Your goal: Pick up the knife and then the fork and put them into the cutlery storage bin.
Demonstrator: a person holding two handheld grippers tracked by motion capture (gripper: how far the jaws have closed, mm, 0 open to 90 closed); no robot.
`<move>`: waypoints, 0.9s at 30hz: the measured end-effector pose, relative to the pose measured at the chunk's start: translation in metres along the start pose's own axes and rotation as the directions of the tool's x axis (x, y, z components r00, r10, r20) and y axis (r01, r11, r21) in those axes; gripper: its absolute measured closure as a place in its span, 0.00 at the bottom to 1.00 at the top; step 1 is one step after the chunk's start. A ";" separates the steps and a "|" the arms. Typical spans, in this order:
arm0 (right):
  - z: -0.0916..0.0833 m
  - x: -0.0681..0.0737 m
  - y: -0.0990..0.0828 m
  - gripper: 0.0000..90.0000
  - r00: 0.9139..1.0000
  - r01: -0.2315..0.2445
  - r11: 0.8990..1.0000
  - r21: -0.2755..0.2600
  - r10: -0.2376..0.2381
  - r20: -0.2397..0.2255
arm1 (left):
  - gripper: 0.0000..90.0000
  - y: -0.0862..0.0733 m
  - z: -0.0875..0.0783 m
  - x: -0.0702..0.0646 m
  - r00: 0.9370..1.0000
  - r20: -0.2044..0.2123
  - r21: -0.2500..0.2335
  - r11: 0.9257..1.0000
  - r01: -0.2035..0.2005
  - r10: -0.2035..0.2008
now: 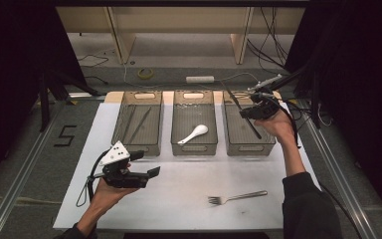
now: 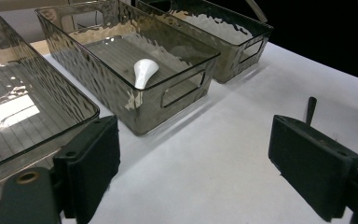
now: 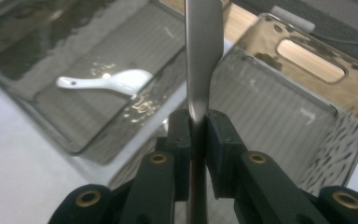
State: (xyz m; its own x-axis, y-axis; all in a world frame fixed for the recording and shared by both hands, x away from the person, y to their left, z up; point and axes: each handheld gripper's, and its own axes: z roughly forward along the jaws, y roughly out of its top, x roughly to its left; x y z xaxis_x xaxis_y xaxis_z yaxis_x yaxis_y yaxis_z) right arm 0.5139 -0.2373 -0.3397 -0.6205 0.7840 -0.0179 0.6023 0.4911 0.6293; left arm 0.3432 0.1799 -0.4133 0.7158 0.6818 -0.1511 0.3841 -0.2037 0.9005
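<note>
White table sheet (image 1: 189, 184) under open left gripper (image 2: 193, 163); right gripper (image 3: 197, 135) clamps knife (image 3: 203, 56).

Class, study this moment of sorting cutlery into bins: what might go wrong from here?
1. The right gripper pinches the knife by a thin edge, so it may twist or slip before reaching the right bin.
2. The long knife stands over that bin's rim and could knock it.
3. The fork lies flat on the table, probably hard to pinch.

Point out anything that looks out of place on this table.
The fork lies loose on the white mat, outside the three bins, while the white spoon sits in the middle bin. Nothing looks spilled or damaged.
</note>
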 end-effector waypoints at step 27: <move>0.046 -0.024 -0.032 0.90 0.986 -0.158 0.984 0.081 0.153 0.064 | 0.18 0.000 0.000 -0.001 1.000 0.003 0.009 1.000 -0.010 0.010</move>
State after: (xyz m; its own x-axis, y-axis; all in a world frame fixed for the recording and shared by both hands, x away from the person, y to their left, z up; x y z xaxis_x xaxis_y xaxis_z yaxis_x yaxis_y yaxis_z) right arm 0.5324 -0.2550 -0.3952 -0.4880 0.8724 0.0289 0.7311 0.3905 0.5595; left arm 0.3426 0.1789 -0.4133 0.7215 0.6775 -0.1430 0.3821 -0.2173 0.8982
